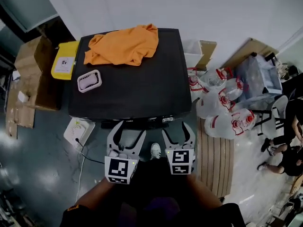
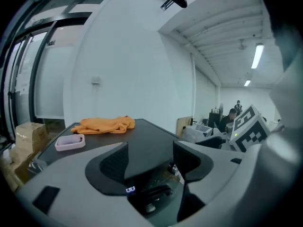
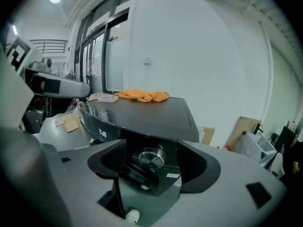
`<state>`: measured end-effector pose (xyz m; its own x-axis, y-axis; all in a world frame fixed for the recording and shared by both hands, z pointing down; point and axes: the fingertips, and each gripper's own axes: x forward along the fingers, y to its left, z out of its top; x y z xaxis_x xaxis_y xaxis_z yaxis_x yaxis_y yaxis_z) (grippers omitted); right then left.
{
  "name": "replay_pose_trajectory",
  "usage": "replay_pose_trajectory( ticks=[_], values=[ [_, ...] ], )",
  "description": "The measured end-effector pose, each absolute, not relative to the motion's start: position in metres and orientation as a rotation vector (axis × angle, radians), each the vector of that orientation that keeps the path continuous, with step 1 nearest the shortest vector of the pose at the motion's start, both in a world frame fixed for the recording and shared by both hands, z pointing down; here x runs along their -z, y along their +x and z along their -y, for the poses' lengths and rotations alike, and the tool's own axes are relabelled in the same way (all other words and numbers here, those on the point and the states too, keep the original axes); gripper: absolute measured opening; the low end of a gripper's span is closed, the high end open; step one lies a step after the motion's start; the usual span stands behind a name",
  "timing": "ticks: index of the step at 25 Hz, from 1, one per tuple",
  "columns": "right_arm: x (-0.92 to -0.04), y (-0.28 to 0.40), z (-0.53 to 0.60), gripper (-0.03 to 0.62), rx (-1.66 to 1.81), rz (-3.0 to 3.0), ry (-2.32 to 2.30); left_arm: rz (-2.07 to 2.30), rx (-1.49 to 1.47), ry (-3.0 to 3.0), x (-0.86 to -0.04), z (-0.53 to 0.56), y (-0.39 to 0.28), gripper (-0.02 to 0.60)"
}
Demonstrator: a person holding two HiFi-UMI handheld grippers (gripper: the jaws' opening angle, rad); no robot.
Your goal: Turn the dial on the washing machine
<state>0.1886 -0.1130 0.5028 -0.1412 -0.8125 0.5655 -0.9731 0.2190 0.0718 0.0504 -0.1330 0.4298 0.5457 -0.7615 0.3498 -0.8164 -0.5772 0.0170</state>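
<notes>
Black and glossy, the washing machine point(image 1: 142, 89) fills the centre of the head view. An orange cloth point(image 1: 122, 45) is bunched at its upper edge and a small pale tray point(image 1: 89, 81) sits on its left part. We hold both grippers just below its front edge. Our left gripper point(image 1: 129, 129) has its jaws spread, and only the machine's front panel shows past them. Our right gripper point(image 1: 176, 129) is spread too. In the right gripper view the round metal dial point(image 3: 151, 157) sits on the front panel at lower centre, framed between the two jaws and touched by neither. White plastic bags point(image 1: 222, 103) lie at the right of the head view.
</notes>
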Motion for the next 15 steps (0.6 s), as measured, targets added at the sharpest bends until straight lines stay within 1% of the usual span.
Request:
replay_pose_trajectory(
  ticks=[4, 9, 15],
  values=[
    [-0.529, 0.186, 0.124, 0.345, -0.463, 2.023, 1.595, 1.445, -0.492, 2.486, -0.452, 0.129, 0.046, 0.296],
    [-0.568, 0.185, 0.122, 0.319, -0.537, 1.999, 1.535, 1.473, -0.557, 2.428, -0.473, 0.118, 0.046, 0.296],
    [-0.582, 0.186, 0.134, 0.314, -0.581, 2.005, 1.560, 1.502, -0.634, 2.417, -0.488, 0.116, 0.045, 0.296]
  ],
)
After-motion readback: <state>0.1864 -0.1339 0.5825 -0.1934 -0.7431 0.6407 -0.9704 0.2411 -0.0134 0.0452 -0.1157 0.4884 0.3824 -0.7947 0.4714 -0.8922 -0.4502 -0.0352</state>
